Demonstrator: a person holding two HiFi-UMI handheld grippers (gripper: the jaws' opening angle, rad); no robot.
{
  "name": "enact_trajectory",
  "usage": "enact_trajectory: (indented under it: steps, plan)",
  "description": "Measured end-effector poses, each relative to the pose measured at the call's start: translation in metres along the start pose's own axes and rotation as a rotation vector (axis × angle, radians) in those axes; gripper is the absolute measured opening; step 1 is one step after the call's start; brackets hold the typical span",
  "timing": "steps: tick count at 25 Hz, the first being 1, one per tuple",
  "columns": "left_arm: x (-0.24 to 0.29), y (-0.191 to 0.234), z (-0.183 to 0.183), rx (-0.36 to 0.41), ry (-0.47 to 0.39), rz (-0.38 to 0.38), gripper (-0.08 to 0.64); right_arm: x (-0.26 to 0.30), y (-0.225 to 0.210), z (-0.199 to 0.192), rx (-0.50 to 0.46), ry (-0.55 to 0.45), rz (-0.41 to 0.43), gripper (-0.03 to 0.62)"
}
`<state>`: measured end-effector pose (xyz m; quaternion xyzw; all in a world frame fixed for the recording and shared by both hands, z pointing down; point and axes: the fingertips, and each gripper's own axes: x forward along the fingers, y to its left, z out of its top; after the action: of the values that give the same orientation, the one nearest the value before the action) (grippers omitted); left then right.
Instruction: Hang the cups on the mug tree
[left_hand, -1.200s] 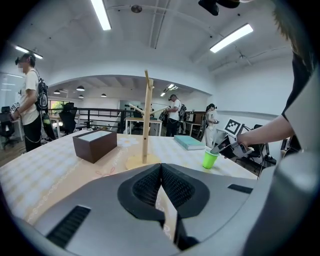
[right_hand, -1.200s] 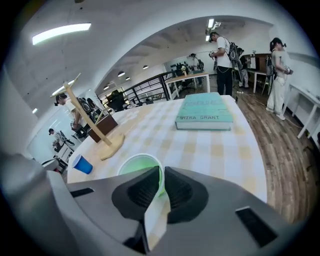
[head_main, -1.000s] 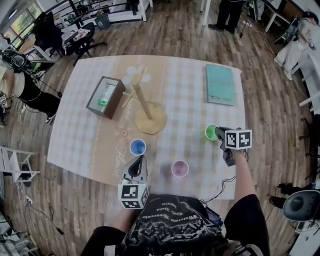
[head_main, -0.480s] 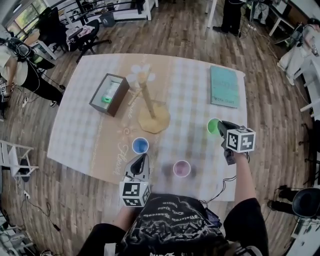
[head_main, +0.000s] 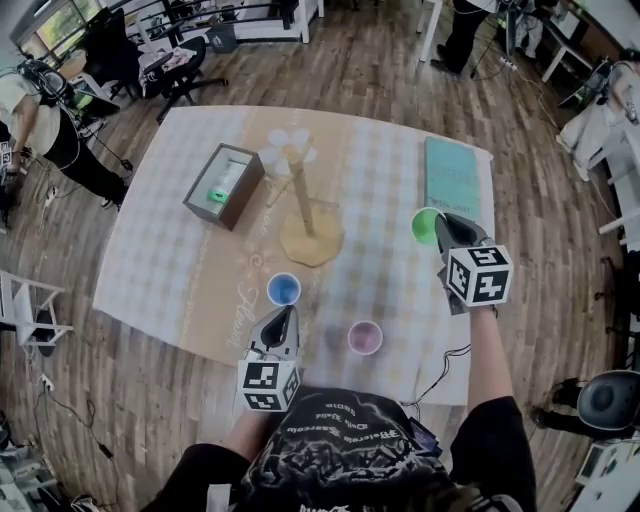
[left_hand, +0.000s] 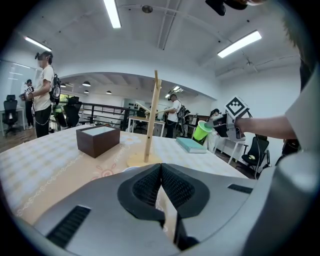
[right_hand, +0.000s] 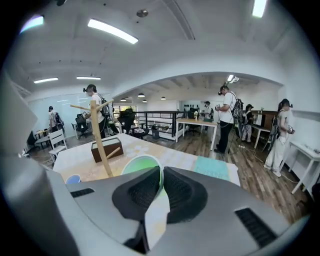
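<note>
The wooden mug tree (head_main: 300, 196) stands mid-table on its round base, with bare pegs. My right gripper (head_main: 441, 226) is shut on the rim of a green cup (head_main: 424, 226) and holds it off the table, right of the tree. In the right gripper view the green cup (right_hand: 140, 165) sits between the jaws, with the tree (right_hand: 100, 136) ahead to the left. A blue cup (head_main: 284, 289) and a pink cup (head_main: 364, 337) stand near the front edge. My left gripper (head_main: 283, 316) is shut and empty just below the blue cup, and in its own view the left gripper (left_hand: 161, 168) faces the tree (left_hand: 151, 120).
A brown open box (head_main: 224, 185) lies left of the tree. A teal book (head_main: 453, 175) is at the far right of the table (head_main: 160, 260). People, chairs and desks surround the table on the wooden floor.
My right gripper has carried the green cup a little farther from me and higher. The left gripper and the other cups have stayed put.
</note>
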<state>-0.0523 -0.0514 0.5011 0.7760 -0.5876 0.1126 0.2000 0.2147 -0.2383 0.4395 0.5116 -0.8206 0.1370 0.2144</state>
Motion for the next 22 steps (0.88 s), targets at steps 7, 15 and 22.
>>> enact_trajectory:
  steps: [7, 15, 22]
  plan:
    - [-0.004, 0.003, 0.000, -0.003, -0.016, 0.009, 0.018, -0.004, 0.024, 0.079, -0.097, -0.186, -0.006, 0.035]
    - [-0.009, 0.006, 0.001, -0.004, -0.024, 0.011, 0.018, -0.006, 0.049, 0.137, -0.208, -0.275, -0.027, 0.035]
    - [-0.015, 0.009, 0.006, -0.006, -0.038, 0.012, 0.018, -0.011, 0.068, 0.179, -0.282, -0.331, -0.046, 0.035]
